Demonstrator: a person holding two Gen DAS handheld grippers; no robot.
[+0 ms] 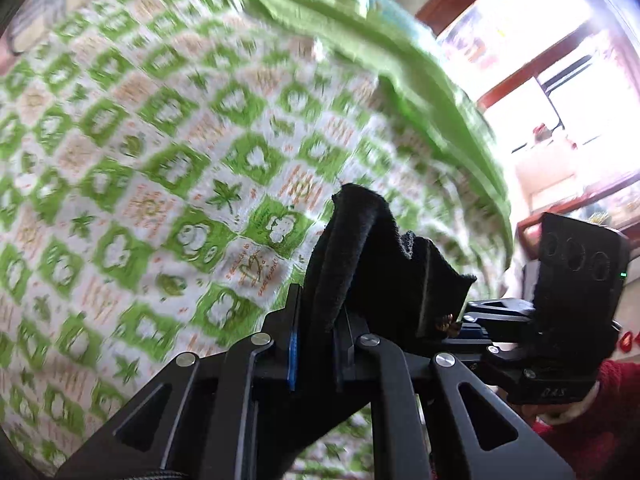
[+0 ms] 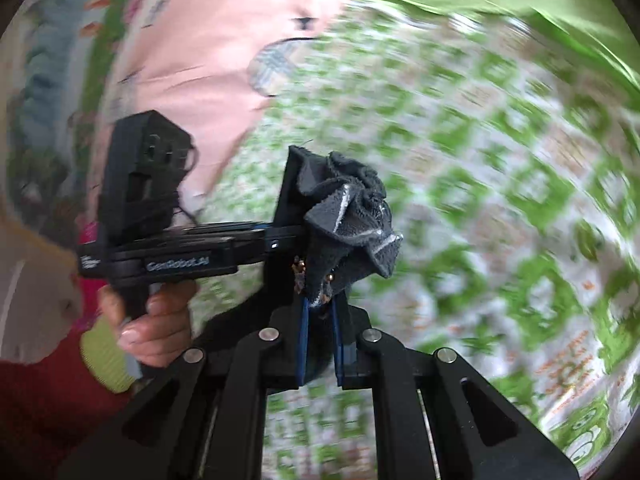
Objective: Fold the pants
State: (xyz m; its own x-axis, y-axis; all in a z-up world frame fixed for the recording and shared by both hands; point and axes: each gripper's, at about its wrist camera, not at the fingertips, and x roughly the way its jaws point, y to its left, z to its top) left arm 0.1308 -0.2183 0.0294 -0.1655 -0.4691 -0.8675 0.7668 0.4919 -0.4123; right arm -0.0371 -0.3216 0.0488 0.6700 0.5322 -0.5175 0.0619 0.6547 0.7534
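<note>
The pants are dark fleece fabric. In the left wrist view my left gripper (image 1: 320, 308) is shut on a thick bunched edge of the pants (image 1: 352, 240), held up above the bed. My right gripper (image 1: 440, 316) comes in from the right close beside it, holding the same fabric. In the right wrist view my right gripper (image 2: 320, 304) is shut on a crumpled grey-black bunch of the pants (image 2: 348, 216). My left gripper (image 2: 292, 208) reaches in from the left, touching that bunch. The rest of the pants is hidden.
A bed sheet with a green and white checked print (image 1: 160, 160) lies below. A plain green blanket (image 1: 400, 60) is piled at the far side. A pink cloth (image 2: 208, 48) lies at the left. A bright window (image 1: 560, 60) is at the right.
</note>
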